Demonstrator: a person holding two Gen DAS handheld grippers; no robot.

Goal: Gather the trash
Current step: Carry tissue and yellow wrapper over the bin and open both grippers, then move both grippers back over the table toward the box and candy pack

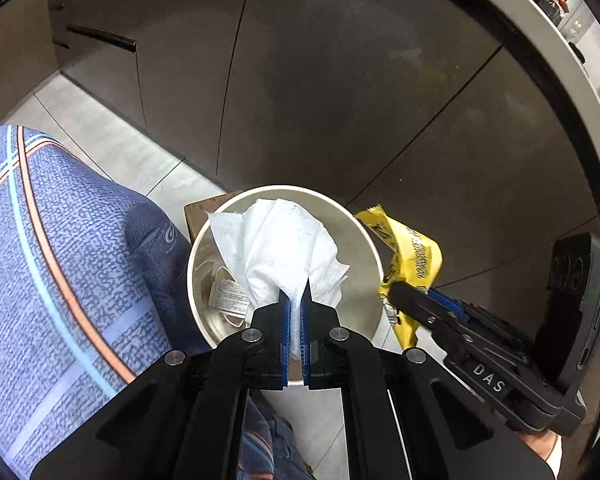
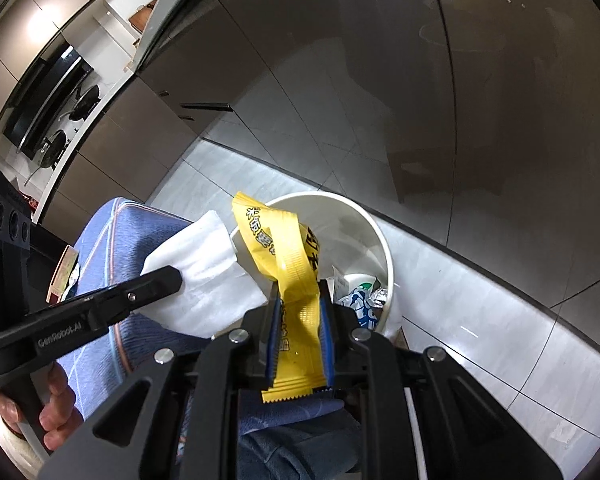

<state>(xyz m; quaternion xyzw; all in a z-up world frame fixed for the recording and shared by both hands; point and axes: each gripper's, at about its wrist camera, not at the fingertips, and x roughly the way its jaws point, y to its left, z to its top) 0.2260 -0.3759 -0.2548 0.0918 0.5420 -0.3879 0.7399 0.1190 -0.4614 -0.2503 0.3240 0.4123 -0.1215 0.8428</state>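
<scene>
Right wrist only: bin litter, right hand-held gripper clamping yellow wrapper; left pinching tissue.

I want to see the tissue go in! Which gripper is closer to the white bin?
Left. The left gripper holds the white tissue right above the white bin. The right gripper holds the yellow wrapper beside its rim.

Home kitchen: stove, cabinets.
</scene>
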